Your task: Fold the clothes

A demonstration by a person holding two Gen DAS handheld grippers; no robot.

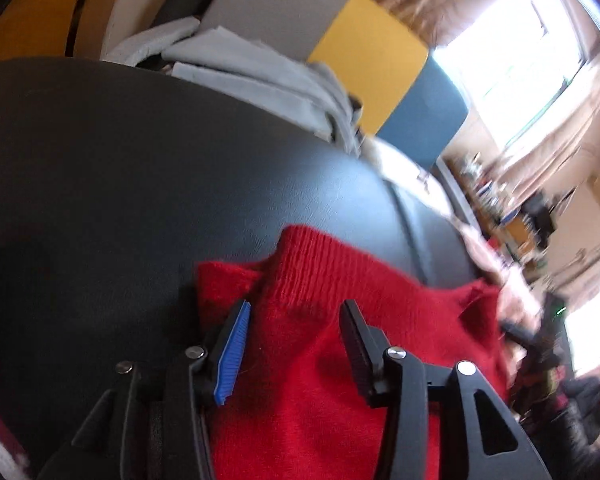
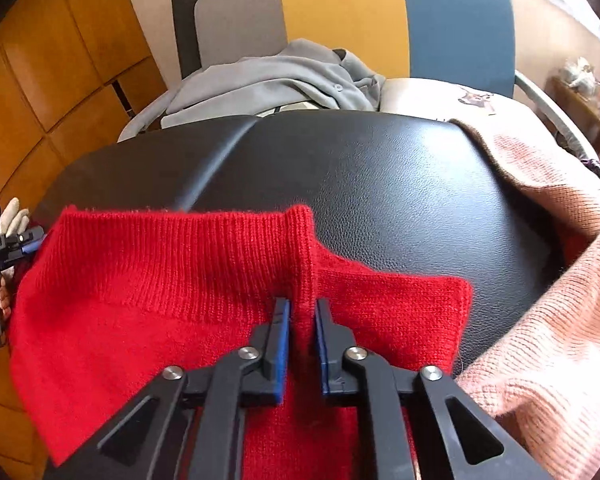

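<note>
Red knit sweater (image 2: 188, 280) is spread on black leather surface (image 2: 380, 184). A ribbed fold of it is pinched between the nearly closed fingers of right gripper (image 2: 302, 312). Left gripper (image 1: 296, 316) is held over the sweater, jaws spread wide, nothing gripped. Pink knit garment (image 2: 540, 320) is draped at right; grey clothes (image 2: 268, 80) are piled behind.

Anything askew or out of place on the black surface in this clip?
The pink sweater lies crumpled, draped over the black surface at its right edge, and grey clothes are heaped unfolded behind. The red sweater looks fine.
</note>
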